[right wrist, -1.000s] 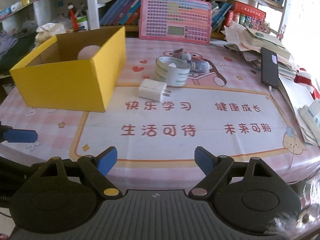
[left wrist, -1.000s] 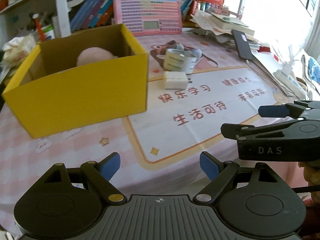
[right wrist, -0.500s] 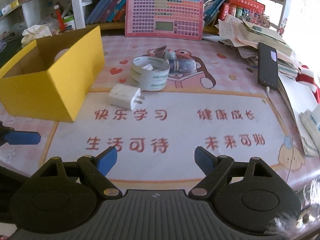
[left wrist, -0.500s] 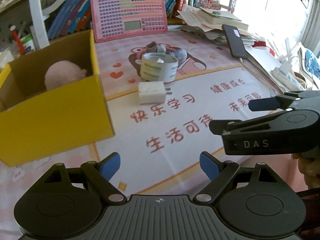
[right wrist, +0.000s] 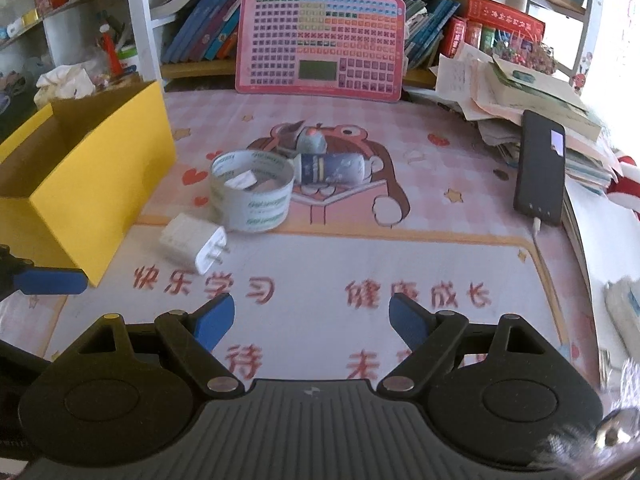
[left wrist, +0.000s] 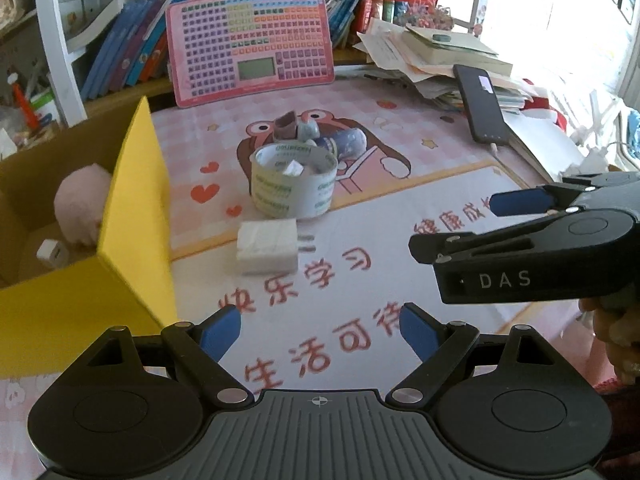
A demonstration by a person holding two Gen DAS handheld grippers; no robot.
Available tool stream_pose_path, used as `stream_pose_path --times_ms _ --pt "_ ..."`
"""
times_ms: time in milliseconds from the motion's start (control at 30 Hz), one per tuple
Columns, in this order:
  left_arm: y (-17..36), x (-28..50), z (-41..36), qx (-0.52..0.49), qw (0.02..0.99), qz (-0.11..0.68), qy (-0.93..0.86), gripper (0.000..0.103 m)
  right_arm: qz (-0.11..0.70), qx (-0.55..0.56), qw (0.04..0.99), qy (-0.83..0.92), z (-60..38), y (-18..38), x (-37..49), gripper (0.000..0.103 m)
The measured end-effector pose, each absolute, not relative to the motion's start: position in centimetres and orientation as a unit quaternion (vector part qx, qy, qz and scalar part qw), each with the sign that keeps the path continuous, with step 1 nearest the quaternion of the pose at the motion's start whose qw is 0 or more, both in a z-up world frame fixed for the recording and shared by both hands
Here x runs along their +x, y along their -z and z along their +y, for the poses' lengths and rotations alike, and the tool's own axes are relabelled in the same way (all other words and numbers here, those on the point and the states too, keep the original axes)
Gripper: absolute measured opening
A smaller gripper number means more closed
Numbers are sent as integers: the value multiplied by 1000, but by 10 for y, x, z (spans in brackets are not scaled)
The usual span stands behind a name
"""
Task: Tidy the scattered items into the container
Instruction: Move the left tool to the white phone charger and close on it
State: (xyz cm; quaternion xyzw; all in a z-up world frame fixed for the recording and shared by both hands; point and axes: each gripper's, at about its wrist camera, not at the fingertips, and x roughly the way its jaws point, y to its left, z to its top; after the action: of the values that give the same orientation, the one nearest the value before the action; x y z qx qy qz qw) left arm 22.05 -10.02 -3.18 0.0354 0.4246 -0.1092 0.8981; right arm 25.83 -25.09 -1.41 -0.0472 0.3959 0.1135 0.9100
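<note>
The right gripper (left wrist: 516, 216), marked "DAS", gapes empty; the left gripper (left wrist: 320, 330) likewise; the mat (right wrist: 400, 264) reads "快乐学习".

A pink learning board (right wrist: 320, 46) with rows of small coloured keys and a little grey screen leans upright at the back of the worktop (right wrist: 460, 264), against a shelf of slanting blue and orange books (right wrist: 208, 30). The worktop wears a pink checked mat (right wrist: 472, 168) printed with a reading bear, hearts, stars and red Chinese characters. To the right, a black phone (right wrist: 540, 172) lies face down on a loose heap of papers and booklets (right wrist: 500, 96), a cable plugged into its near end. Red-spined books (right wrist: 500, 20) stand behind the heap. At far left, crumpled white tissue (right wrist: 64, 82) sits beside a white shelf post (right wrist: 138, 20).
</note>
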Motion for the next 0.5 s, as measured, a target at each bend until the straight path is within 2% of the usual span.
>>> stream_pose_path --times_ms 500 --pt "42 272 -113 32 902 430 15 89 396 -3 901 -178 -276 23 314 84"
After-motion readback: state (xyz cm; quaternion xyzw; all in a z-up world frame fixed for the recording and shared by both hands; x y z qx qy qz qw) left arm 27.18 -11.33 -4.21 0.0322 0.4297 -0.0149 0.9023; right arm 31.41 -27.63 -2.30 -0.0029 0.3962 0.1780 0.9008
